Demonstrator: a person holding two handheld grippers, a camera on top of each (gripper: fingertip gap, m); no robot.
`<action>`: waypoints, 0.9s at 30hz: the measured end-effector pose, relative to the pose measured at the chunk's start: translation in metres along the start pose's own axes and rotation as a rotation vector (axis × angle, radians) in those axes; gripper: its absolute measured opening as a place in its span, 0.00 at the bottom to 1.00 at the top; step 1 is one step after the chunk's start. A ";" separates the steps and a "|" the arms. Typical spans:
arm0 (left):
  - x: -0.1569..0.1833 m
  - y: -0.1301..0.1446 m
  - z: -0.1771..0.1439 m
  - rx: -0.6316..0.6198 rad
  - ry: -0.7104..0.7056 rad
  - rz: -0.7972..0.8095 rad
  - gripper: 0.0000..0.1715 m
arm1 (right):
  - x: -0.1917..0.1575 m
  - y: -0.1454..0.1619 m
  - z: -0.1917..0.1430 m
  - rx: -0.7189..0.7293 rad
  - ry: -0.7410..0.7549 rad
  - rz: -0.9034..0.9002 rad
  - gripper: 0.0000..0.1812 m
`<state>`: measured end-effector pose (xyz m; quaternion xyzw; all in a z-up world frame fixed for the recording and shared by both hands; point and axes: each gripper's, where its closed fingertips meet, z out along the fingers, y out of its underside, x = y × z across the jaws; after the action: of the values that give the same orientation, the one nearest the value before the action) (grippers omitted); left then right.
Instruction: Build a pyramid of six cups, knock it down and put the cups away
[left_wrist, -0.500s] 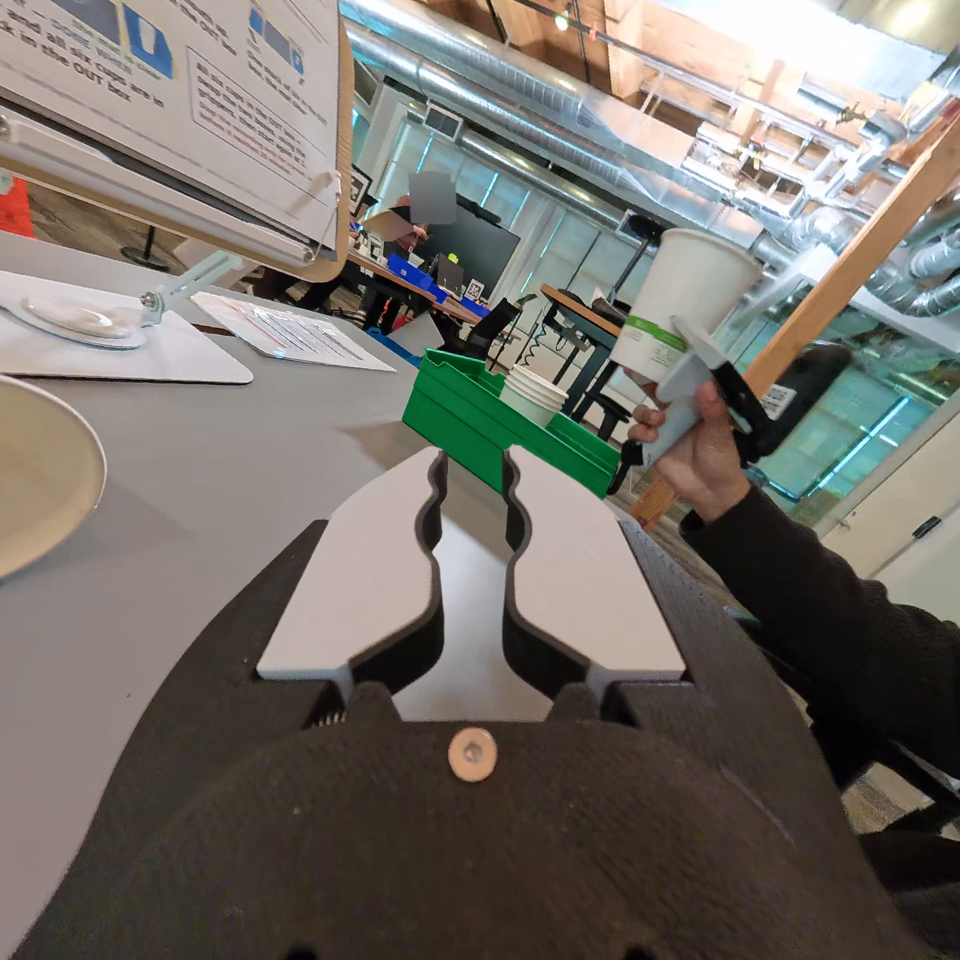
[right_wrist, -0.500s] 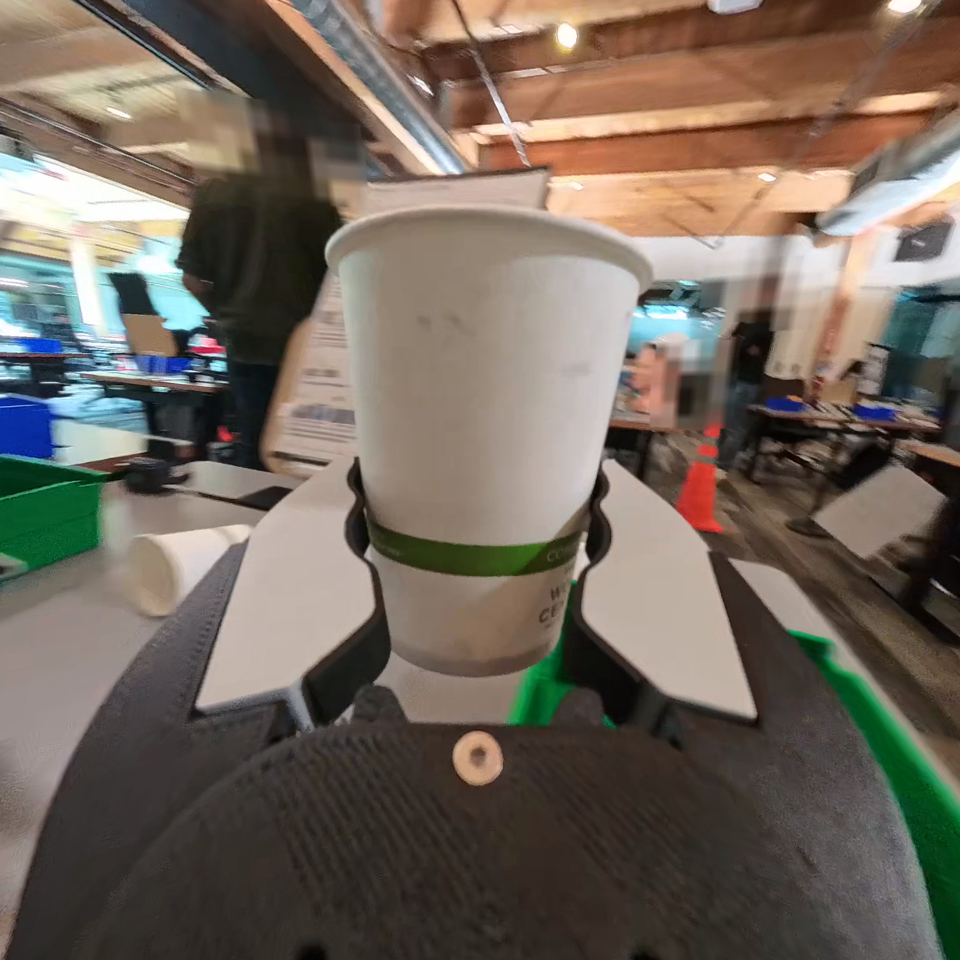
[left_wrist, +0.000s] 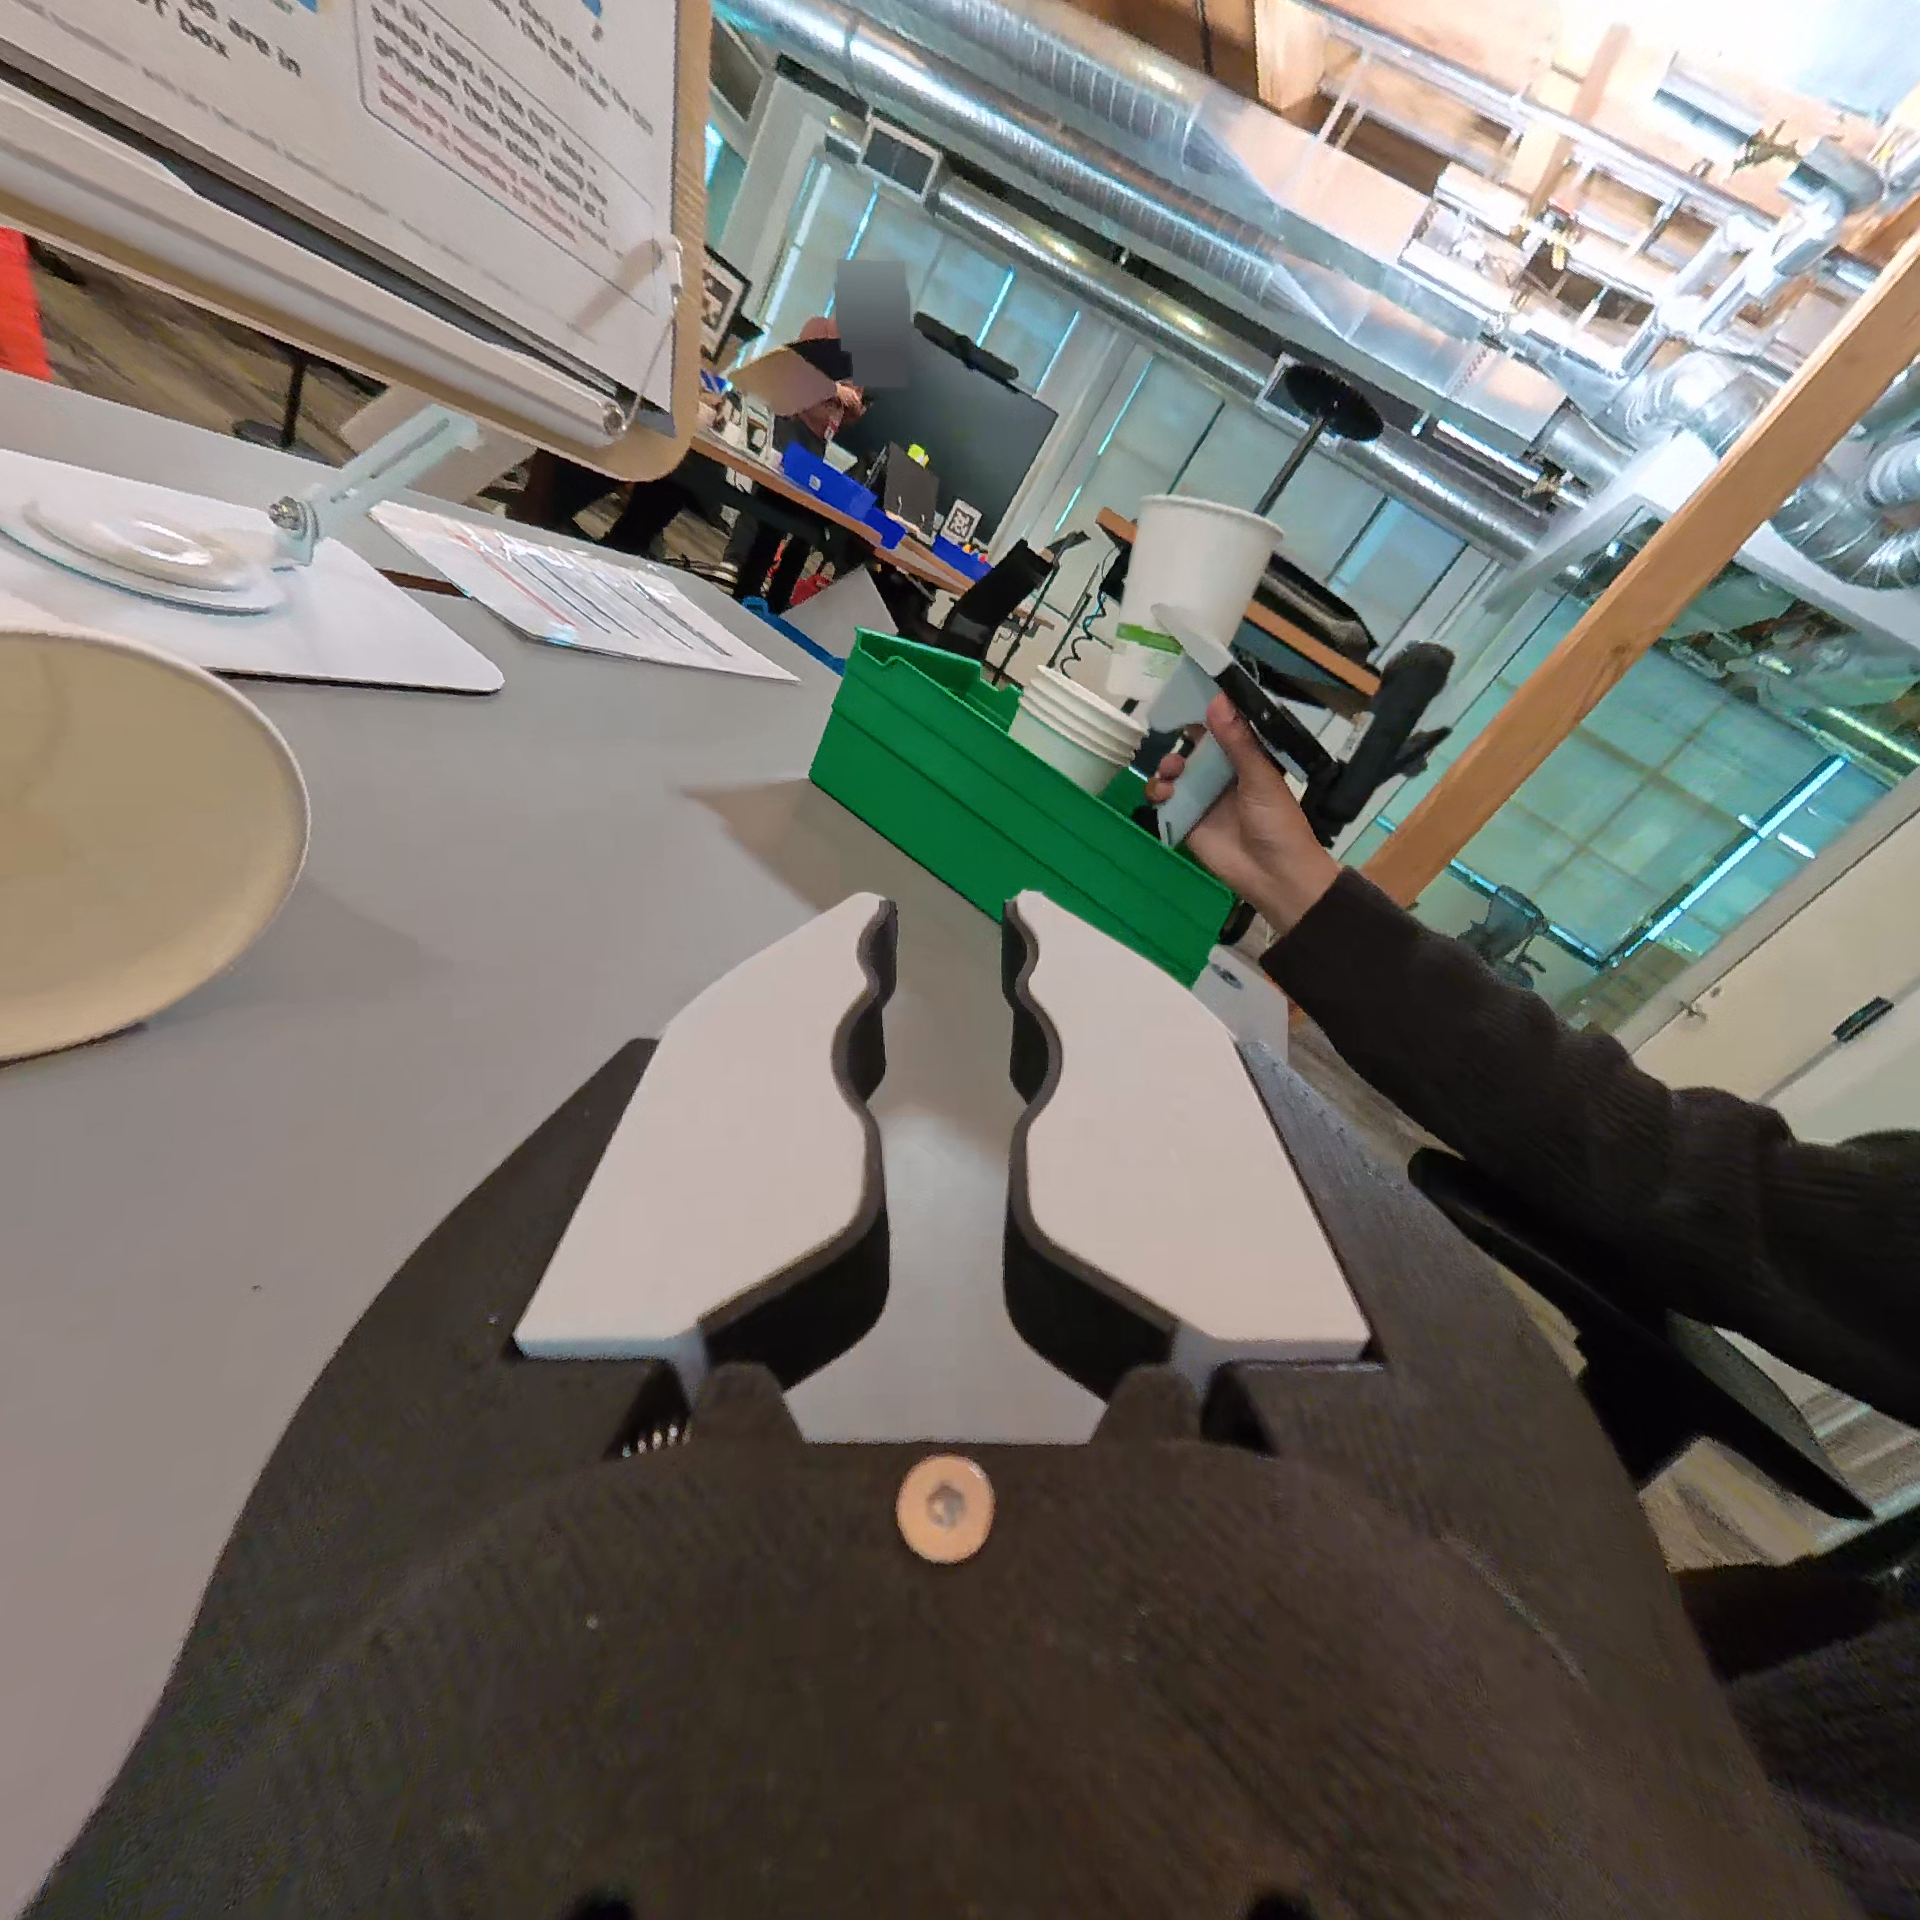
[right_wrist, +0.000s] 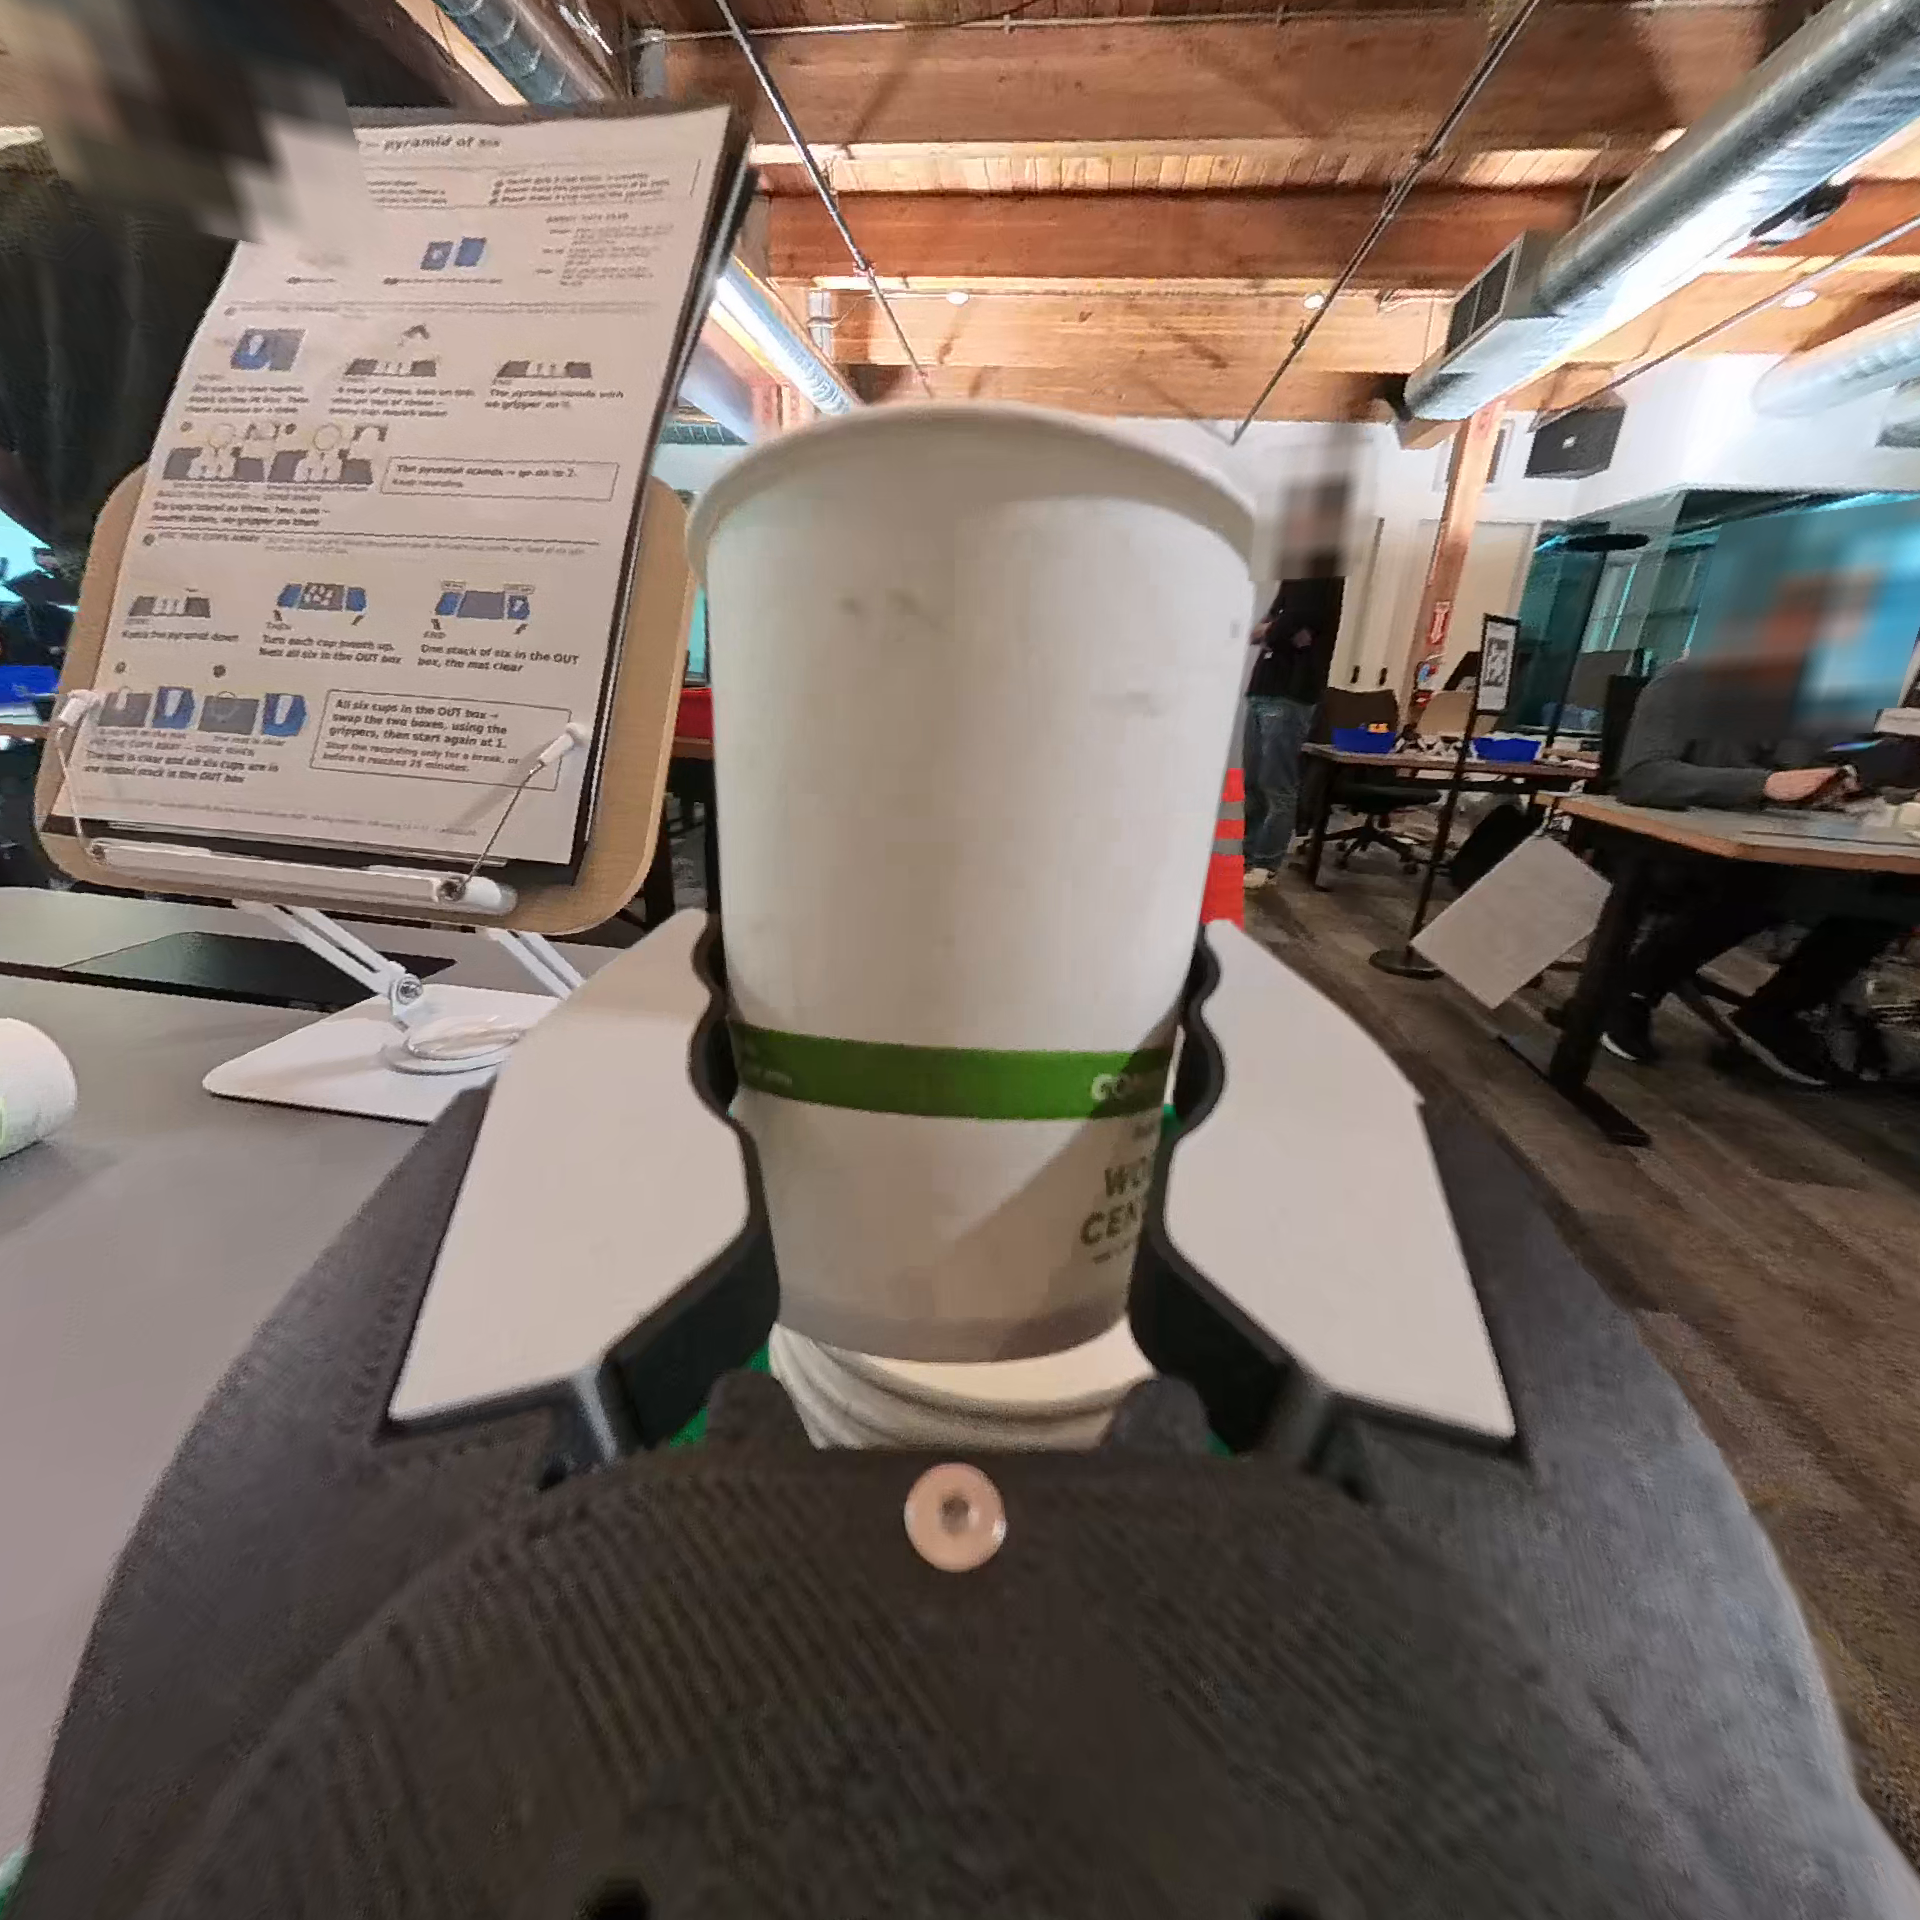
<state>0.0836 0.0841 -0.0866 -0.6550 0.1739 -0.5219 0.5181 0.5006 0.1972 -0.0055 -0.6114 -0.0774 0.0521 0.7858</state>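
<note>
White paper cup (right_wrist: 977, 873), green-banded, sits upright, clamped low in the right gripper (right_wrist: 951, 1023) above the stacked cups (left_wrist: 1075, 727) in the green bin (left_wrist: 997, 831) at the desk's far edge. Gripped so low, it could tip or crush. Only the left view shows the left gripper (left_wrist: 945, 971), slightly parted, empty, beside a toppled cup (left_wrist: 135, 842).

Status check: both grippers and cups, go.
Left gripper open, empty. Right gripper shut on paper cup, upright above cup stack in green bin.
</note>
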 end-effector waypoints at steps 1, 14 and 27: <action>0.001 0.002 -0.001 -0.010 -0.002 0.011 0.12 | 0.001 0.004 0.002 -0.004 0.006 0.008 0.47; 0.003 -0.001 -0.021 0.002 -0.046 0.049 0.12 | 0.020 -0.001 -0.009 0.034 0.067 0.031 0.37; 0.003 0.002 -0.019 -0.016 -0.044 0.053 0.12 | 0.038 -0.018 -0.020 -0.166 -0.011 0.338 0.43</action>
<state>0.0696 0.0715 -0.0883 -0.6656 0.1839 -0.4918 0.5304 0.5411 0.1802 0.0094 -0.6784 0.0179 0.1799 0.7121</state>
